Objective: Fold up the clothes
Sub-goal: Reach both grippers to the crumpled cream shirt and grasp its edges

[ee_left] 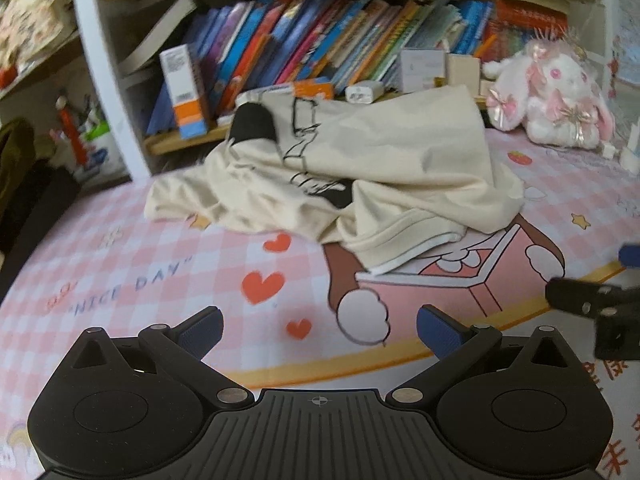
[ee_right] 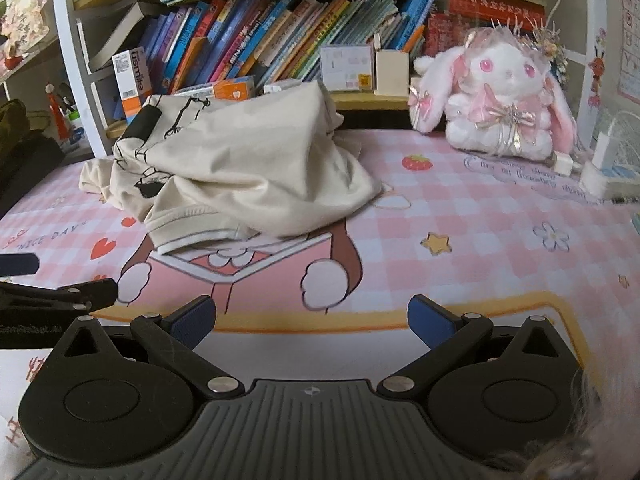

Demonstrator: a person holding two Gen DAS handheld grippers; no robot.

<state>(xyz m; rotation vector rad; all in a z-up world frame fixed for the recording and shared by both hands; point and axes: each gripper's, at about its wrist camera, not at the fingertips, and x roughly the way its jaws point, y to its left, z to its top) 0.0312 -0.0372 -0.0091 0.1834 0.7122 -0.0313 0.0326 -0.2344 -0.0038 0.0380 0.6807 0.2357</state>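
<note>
A cream T-shirt (ee_left: 372, 168) with black line print lies crumpled in a heap on the pink checked desk mat (ee_left: 120, 248), its ribbed hem facing me. My left gripper (ee_left: 319, 330) hovers open over the mat, well short of the heap, nothing between its blue pads. In the right wrist view the same T-shirt (ee_right: 248, 168) sits left of centre on the mat (ee_right: 480, 216). My right gripper (ee_right: 311, 322) is open too, near the mat's yellow front border and apart from the cloth. The other gripper's black arm shows at each view's edge (ee_left: 588, 298) (ee_right: 60, 296).
A shelf of leaning books (ee_left: 320, 44) runs right behind the heap, with small boxes (ee_right: 348, 68) in front. A white and pink plush rabbit (ee_right: 496, 100) sits at the back right. A white charger and cable (ee_right: 596, 168) lie at the far right.
</note>
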